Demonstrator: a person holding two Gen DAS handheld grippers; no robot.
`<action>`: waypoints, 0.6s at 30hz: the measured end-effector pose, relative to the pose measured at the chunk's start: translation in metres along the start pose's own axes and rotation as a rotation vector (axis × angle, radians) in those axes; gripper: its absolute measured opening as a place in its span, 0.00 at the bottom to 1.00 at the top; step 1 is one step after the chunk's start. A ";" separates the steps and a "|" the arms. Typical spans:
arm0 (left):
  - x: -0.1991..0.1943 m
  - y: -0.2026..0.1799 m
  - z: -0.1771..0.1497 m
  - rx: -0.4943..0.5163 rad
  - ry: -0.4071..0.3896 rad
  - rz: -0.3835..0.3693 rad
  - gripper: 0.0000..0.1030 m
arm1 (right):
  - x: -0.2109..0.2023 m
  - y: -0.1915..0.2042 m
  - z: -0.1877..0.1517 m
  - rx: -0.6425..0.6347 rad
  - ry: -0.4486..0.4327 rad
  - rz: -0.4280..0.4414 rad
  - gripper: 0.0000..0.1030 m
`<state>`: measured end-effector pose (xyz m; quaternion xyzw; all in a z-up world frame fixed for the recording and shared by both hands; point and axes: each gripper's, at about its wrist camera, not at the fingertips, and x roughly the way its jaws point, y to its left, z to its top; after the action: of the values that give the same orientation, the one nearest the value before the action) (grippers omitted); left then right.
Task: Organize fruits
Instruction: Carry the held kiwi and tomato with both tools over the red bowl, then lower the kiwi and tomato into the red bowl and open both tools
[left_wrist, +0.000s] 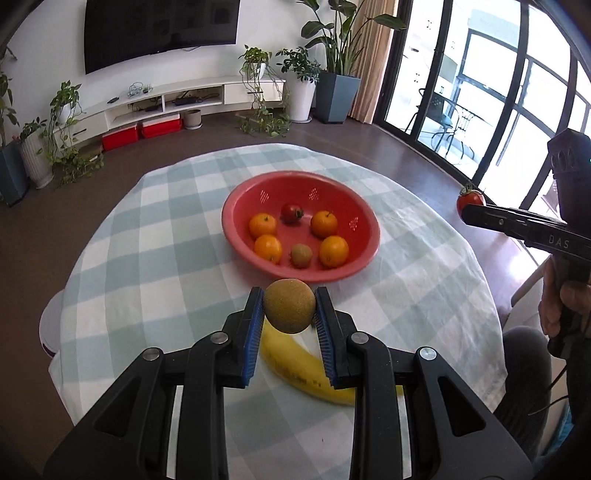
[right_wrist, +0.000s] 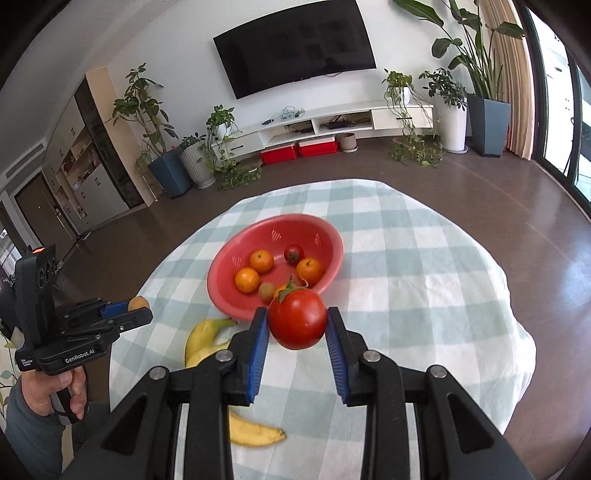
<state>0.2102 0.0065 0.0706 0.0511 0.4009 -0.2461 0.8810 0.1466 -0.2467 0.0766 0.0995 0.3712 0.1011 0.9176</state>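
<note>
My left gripper (left_wrist: 290, 295) is shut on a brown kiwi (left_wrist: 290, 312), held in the air just short of the red bowl (left_wrist: 236, 206). The bowl holds several oranges (left_wrist: 262, 225), a small tomato (left_wrist: 291, 213) and another kiwi (left_wrist: 301, 255). Under the left fingers a banana (left_wrist: 295, 365) lies on the cloth. My right gripper (right_wrist: 297, 314) is shut on a red tomato (right_wrist: 297, 326) with a green stem, also above the near rim of the bowl (right_wrist: 221, 291). Two bananas (right_wrist: 201, 339) lie to its left. The left gripper (right_wrist: 138, 308) shows at the left edge of the right wrist view.
The round table wears a pale green checked cloth (left_wrist: 147, 240) that drops off at every side to dark floor. A person's hand (left_wrist: 557, 306) grips the right tool at the table's right edge. A TV unit, potted plants (left_wrist: 336, 92) and glass doors stand far behind.
</note>
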 end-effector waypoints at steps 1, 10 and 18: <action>0.007 -0.002 0.012 0.011 0.000 0.003 0.25 | 0.006 0.001 0.007 -0.002 0.000 0.009 0.33; 0.095 -0.008 0.069 0.070 0.069 0.031 0.25 | 0.083 0.004 0.038 -0.037 0.102 0.036 0.33; 0.154 -0.008 0.062 0.069 0.136 0.036 0.25 | 0.138 -0.001 0.035 -0.042 0.199 0.041 0.33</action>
<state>0.3340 -0.0788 0.0005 0.1053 0.4503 -0.2397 0.8536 0.2687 -0.2156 0.0098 0.0773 0.4561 0.1370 0.8759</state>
